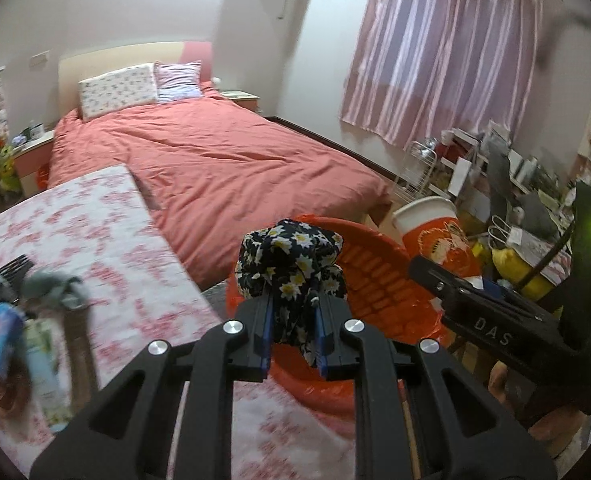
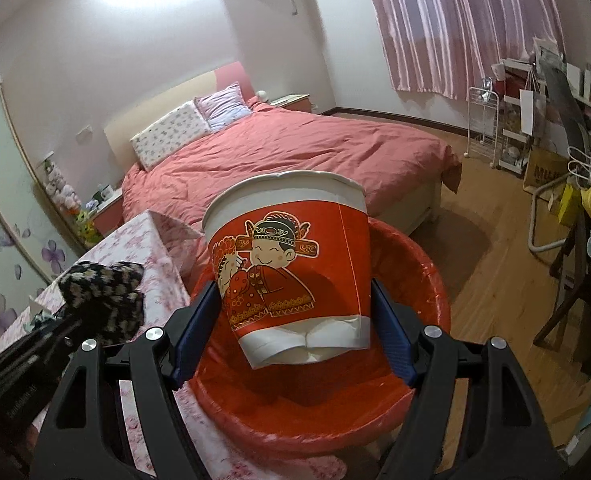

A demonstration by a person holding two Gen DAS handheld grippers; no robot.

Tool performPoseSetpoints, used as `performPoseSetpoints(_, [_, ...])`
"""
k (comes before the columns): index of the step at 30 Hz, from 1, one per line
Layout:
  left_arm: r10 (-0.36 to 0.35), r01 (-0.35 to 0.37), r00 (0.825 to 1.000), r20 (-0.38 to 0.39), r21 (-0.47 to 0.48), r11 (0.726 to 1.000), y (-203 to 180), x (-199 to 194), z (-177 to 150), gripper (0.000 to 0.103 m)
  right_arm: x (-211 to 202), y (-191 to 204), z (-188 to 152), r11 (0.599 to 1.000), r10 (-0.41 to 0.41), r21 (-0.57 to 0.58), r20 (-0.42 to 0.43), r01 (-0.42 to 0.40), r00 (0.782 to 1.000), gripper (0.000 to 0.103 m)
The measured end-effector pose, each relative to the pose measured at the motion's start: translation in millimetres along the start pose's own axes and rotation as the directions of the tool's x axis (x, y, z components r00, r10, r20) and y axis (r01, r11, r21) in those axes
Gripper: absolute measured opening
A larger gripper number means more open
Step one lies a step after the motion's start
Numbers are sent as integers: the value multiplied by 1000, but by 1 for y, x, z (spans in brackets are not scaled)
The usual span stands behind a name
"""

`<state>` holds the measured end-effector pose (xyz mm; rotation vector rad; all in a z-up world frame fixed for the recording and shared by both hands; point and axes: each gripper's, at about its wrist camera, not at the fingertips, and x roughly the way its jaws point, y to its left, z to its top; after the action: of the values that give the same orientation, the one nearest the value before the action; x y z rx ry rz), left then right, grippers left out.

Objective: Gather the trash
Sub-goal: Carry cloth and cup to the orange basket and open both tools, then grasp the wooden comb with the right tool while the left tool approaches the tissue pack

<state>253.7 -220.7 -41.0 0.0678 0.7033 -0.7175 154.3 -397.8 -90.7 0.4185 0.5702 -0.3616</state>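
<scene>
Trash-wise, the left tool [image 1: 293, 330] is pinching a flowery cloth bundle [image 1: 291, 268] and the right tool [image 2: 293, 334] grips a crumpled paper cup [image 2: 291, 264], both over the red bin [image 2: 423, 280] beside the worktop [image 1: 107, 232], so I'd centre them before letting go.

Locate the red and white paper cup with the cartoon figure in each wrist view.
Left wrist view: the red and white paper cup sits right of centre, beyond the orange basket's far rim.
Right wrist view: cup fills the centre, between the right gripper jaws, over the basket.
Shared landmark: the round orange plastic basket.
</scene>
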Motion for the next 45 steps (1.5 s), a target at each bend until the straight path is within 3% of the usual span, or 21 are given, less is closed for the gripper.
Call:
performPoseSetpoints(10, [2,0,998,-71,30,1000,-8,52,1,24,17,-22,2,997,41,73,-29,-39,999,74])
performPoseSetpoints(12, [13,-11,997,-80,24,1000,-6,57,0,38,17,-25,1,996,51,82,-32,-48,998,75])
performPoseSetpoints(15, [45,-44,995,-91,12,999,2,60,-3,50,18,-31,5,995,51,92,-38,-48,998,84])
performPoseSetpoints(21, [114,-115,989,-90,-2,993,21,42,-12,55,11,-32,7,995,29,95,-42,-25,999,84])
performPoseSetpoints(27, [204,-205,977,-54,-13,979,45,1,-24,61,-4,-4,7,999,33,21,-28,-32,999,84])
performPoseSetpoints(35, [342,-344,939,-40,-94,934,111,-59,-44,66,-15,60,-8,989,107,-93,-62,-113,992,83])
performPoseSetpoints(42, [467,-469,882,-55,-195,862,178,-109,-69,67,-6,129,-41,959,170,-200,-171,-203,970,74])
performPoseSetpoints(45, [495,-495,867,-65,-235,837,201,-126,-77,67,4,166,-55,941,174,-249,-218,-227,960,68])
